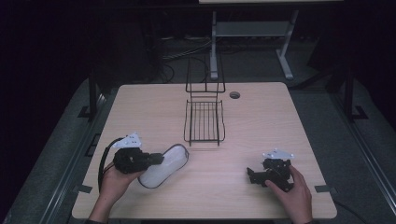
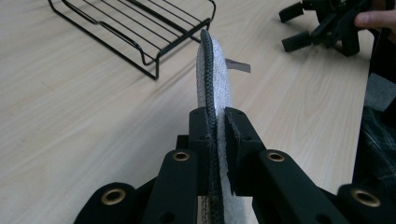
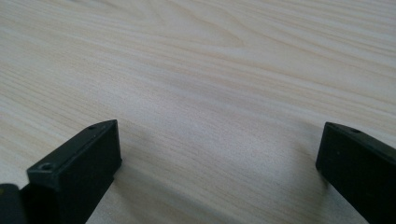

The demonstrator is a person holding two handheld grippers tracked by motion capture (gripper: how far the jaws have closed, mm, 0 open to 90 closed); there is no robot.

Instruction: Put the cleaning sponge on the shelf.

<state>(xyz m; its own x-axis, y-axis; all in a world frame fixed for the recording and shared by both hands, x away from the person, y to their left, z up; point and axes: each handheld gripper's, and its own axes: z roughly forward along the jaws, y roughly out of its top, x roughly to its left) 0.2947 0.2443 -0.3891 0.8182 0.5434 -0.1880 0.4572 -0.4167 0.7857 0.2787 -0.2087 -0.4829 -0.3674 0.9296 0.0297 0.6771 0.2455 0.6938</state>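
Observation:
A pale grey oval fabric pad (image 1: 169,167) with a dark braided rim lies at the table's front left, its far end toward the wire rack. My left gripper (image 1: 161,159) is shut on its near end. In the left gripper view the pad (image 2: 217,70) stands on edge, and the jaws of my left gripper (image 2: 216,114) pinch its rim from both sides. My right gripper (image 1: 251,175) rests low at the front right, held by a hand, with its jaws wide apart. The right gripper view shows my right gripper (image 3: 219,144) open over bare wood with nothing between its fingers. Farther off, the left gripper view also catches the right gripper (image 2: 289,28).
A black wire rack (image 1: 204,122) with an upright back stands at the middle of the wooden table (image 1: 261,126), just beyond the pad; its near corner is the rack (image 2: 140,28) in the left gripper view. A round cable hole (image 1: 234,95) sits near the far edge.

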